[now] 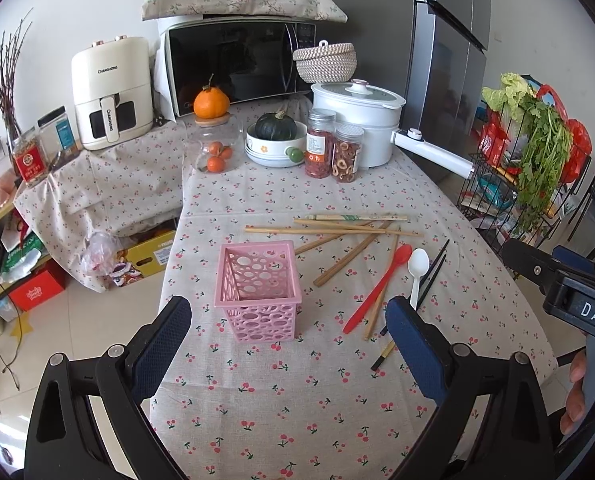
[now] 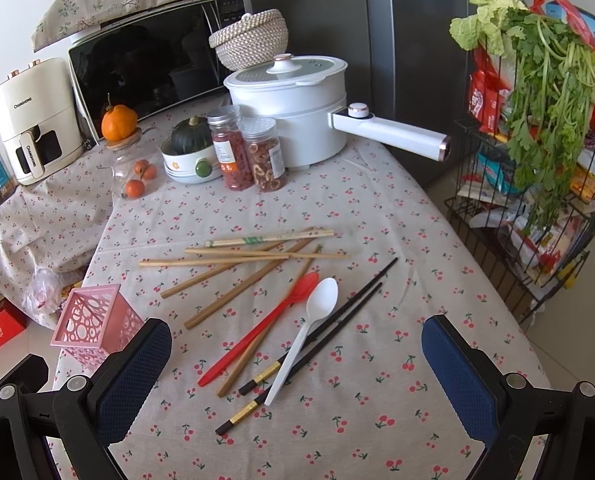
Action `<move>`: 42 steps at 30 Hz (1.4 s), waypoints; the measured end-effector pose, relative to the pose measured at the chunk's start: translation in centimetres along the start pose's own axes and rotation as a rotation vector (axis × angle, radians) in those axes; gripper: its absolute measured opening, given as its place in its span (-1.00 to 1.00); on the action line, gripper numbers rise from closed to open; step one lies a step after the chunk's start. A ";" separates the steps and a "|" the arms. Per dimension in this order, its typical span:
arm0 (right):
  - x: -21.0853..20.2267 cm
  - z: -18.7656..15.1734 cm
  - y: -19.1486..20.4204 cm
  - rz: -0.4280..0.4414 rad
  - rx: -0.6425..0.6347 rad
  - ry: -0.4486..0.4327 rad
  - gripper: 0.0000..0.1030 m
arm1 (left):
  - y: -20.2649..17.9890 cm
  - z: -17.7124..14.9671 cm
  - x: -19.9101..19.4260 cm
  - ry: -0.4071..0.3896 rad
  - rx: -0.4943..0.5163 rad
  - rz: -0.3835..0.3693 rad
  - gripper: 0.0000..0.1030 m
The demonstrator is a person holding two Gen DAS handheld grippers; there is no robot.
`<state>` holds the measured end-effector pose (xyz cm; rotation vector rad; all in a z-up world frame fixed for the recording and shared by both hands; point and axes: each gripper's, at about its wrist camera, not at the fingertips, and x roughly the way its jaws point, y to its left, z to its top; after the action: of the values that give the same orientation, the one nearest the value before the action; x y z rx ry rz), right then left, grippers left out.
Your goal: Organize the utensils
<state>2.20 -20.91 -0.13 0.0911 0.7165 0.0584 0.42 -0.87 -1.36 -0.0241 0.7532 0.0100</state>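
Two jars (image 2: 249,152) stand well behind the scattered chopsticks (image 2: 253,258).

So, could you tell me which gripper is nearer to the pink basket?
Left. The left gripper hangs open directly in front of the pink basket; the right gripper sits off to the basket's right, over the spoons.

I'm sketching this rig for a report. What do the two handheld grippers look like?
Both the left gripper and right gripper have black plastic linkage arms with silver rivets and jaws faced with dark blue textured pads. In the left view, the right gripper's black body carries white "DAS" lettering.
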 end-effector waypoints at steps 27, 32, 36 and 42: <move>0.1 -0.2 -0.4 -0.010 0.013 0.004 1.00 | 0.1 0.3 -0.2 -0.014 0.008 0.012 0.92; -0.1 0.5 -0.7 -0.053 -0.016 -0.019 1.00 | -0.1 1.3 -0.4 -0.043 0.024 0.009 0.98; 0.3 1.3 -1.5 -0.034 0.001 0.015 1.00 | -1.2 2.6 0.4 0.012 0.067 -0.034 0.99; 2.1 4.1 -4.3 -0.016 0.111 0.115 1.00 | -3.5 6.2 3.2 0.151 0.134 -0.108 0.99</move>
<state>6.58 -25.23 1.13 0.1900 0.8357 0.0088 7.11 -4.20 1.06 0.0626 0.9010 -0.1468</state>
